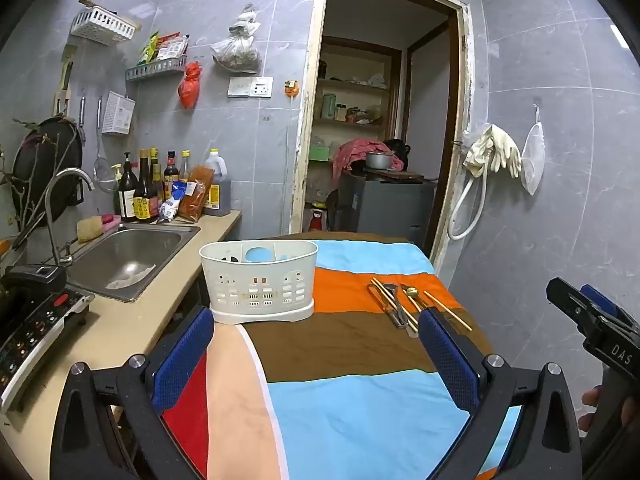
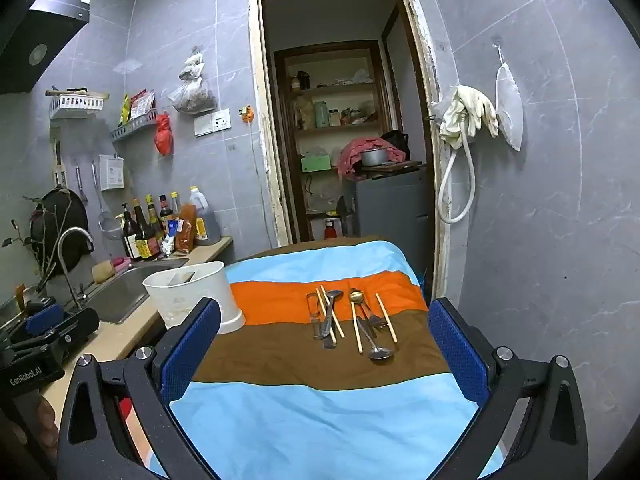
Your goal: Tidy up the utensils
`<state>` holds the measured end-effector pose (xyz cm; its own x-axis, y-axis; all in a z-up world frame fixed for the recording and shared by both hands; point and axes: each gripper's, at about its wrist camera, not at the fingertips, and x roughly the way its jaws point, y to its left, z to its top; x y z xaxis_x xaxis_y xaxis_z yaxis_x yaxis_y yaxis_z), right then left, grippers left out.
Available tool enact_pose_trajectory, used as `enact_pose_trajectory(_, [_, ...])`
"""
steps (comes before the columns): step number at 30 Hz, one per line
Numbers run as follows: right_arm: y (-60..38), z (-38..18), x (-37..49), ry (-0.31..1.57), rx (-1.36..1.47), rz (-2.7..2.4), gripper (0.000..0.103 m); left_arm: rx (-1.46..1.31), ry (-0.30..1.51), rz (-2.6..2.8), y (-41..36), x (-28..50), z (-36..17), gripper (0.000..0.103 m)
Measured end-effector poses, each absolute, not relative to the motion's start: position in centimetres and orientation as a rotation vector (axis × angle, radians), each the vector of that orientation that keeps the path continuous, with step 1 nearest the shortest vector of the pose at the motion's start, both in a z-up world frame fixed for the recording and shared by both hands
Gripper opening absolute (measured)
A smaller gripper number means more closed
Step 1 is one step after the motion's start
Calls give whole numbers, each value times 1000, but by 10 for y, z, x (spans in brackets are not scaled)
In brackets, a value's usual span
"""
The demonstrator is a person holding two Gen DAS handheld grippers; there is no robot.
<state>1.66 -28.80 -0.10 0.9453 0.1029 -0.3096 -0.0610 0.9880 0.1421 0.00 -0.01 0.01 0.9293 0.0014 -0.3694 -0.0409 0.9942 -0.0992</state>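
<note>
Both claws, left [image 1: 316,334] and right [image 2: 324,326], gape empty above the striped-cloth table [image 2: 320,420]; metal spoons and wooden chopsticks [image 2: 352,320] lie mid-table, white slotted plastic basket [image 1: 260,280] at its left edge.

My left hand-held gripper [image 1: 316,344] wide open, empty, above striped cloth [image 1: 360,412]. White basket [image 1: 260,284] ahead-left; utensils [image 1: 404,304] ahead-right on cloth.

in the left wrist view the blue pad of the left tongs [image 1: 316,344] covers the near ends of the utensils [image 1: 404,304]. the white basket [image 2: 192,300] hides its contents in the right wrist view.
</note>
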Motion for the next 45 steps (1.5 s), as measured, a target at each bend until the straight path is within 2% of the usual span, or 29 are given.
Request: enact_pose_trajectory(45, [-283, -4, 17, 332, 137, 79, 102, -111, 385, 1, -4, -3, -2, 103])
